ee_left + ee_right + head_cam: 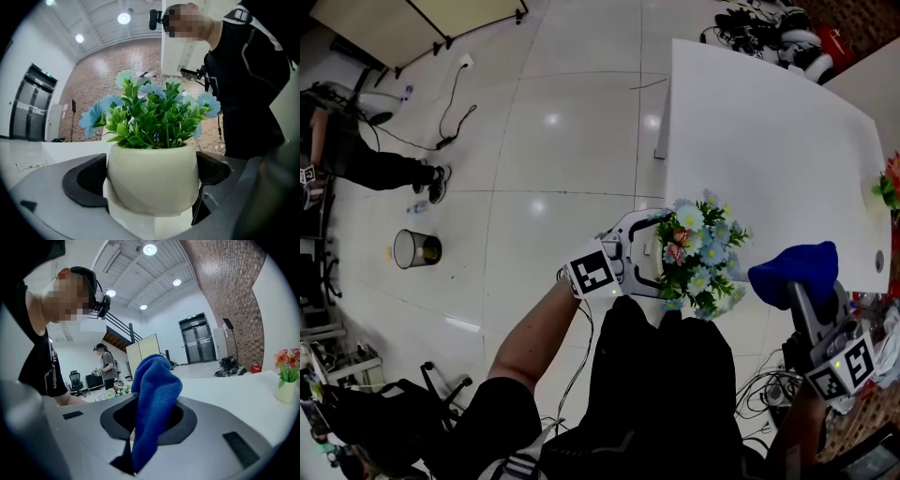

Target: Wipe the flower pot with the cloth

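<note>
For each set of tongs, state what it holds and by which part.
The left tongs clamp the flower pot across its rounded body. The right tongs pinch the blue cloth near its lower end, with most of it bunched above them.

Black short-sleeved shirt point(666, 394), white stripes point(521, 465).

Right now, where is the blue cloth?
The cloth is pinched in the right gripper, at the head view's lower right, just right of the flower pot held by the left gripper.
</note>
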{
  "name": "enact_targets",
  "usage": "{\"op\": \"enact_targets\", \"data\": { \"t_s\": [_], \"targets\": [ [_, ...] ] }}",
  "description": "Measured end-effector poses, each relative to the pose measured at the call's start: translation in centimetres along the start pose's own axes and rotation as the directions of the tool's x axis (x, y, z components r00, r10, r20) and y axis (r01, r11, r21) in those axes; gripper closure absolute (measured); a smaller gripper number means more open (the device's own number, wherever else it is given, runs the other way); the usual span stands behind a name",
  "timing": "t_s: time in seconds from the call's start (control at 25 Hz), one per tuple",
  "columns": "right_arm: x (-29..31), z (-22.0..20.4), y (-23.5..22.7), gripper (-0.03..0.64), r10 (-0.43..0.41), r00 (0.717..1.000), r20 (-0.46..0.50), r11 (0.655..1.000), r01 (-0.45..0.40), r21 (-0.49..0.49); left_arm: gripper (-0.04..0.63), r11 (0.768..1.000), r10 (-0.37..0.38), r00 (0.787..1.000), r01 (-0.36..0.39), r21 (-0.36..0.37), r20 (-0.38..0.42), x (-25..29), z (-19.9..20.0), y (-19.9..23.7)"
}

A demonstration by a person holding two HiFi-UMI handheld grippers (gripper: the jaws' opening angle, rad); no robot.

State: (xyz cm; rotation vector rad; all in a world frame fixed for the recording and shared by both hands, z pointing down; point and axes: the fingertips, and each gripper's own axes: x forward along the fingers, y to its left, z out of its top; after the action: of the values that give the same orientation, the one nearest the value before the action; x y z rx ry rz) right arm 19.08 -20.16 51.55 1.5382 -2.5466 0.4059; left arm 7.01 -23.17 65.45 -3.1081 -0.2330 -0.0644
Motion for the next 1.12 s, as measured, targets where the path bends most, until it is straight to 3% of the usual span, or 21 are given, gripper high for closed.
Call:
{"op": "enact_targets", "data": {
  "t_s": [0.36,0.48,0.64,0.88,1.12],
  "targets": [
    [1.1,-1.1,0.5,0.538,0.026,0.999,-0.037,1.0,-0.026,-0.003,-0.002,1.0,-0.014,0.998,0.015,0.016,-0.053,0.3,-0.1,0.0],
    [1.7,-0.8,1.0,0.538,0.026,0.999,-0.02,0.999,-0.025,0.045,-0.003,0.999,-0.032,0.997,0.034,0.022,-0.066,0.7,-0.1,-0.2],
    [1.7,-1.8,1.1,0.538,0.029,0.998,-0.055,1.0,-0.029,0.007,-0.003,0.998,-0.047,0.997,0.049,0.037,-0.055,0.9,-0.1,-0.2],
    [2.3,-1.3,1.9,0.538,0.048,0.998,-0.049,0.999,-0.046,0.028,-0.003,0.999,-0.034,0.999,0.035,0.032,-0.026,0.9,0.0,0.1],
    [1.7,-0.7,1.8,0.538,0.045,0.998,-0.04,0.999,-0.044,0.022,-0.003,1.0,-0.013,1.0,0.013,-0.019,0.003,0.4,0.6,0.2]
  ]
}}
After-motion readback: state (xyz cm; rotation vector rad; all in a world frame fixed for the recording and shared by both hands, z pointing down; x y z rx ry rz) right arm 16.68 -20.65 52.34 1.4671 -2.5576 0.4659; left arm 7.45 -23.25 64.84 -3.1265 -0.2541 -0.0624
